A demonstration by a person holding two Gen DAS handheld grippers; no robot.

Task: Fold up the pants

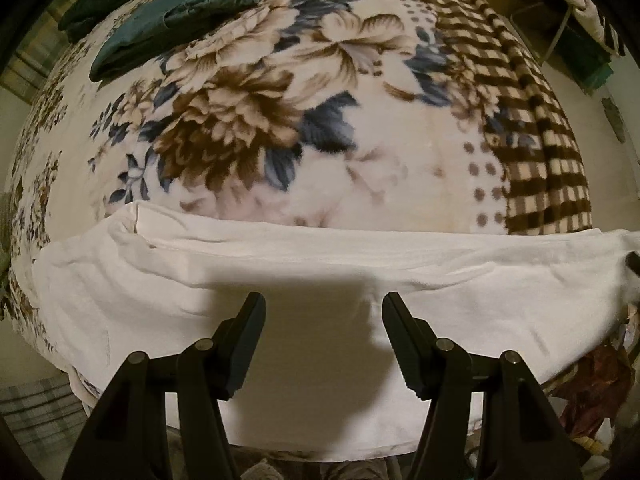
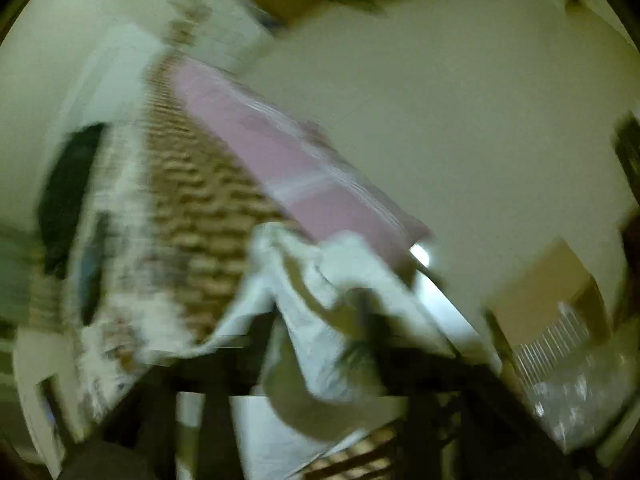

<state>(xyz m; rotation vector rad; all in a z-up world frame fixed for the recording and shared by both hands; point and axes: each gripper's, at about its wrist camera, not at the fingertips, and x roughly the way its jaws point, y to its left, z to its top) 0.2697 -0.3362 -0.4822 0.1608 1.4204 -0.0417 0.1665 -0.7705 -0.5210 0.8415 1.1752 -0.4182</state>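
Hovering left gripper (image 1: 323, 307): your left claw hangs just above the white pants (image 1: 312, 280), its two black fingers spread apart with nothing between them, casting a broad shadow on the cloth right under the tips.
Pants: the white pants lie stretched sideways across the near edge of the floral blanket (image 1: 248, 128), reaching almost from one side of your left view to the other; a fold or seam bulges at their upper left, and the near edge hangs over the front of the bed.
Right gripper (image 2: 316, 308): your right view is heavily blurred, so I cannot tell whether this claw is spread or clenched; bunched white fabric, apparently the pants (image 2: 304, 280), sits right at its dark fingers, draped and lifted in a crumpled peak.
Blanket: cream with large brown and blue flowers, bordered on the right by a brown checked band (image 1: 532, 128).
Green garments (image 1: 176, 16): folded dark green clothes lie at the far left of the blanket, well apart from the pants.
Right-side surroundings: a pink panel (image 2: 288, 160) runs alongside the checked band, and a cardboard box (image 2: 548, 292) sits on the pale floor to the right.
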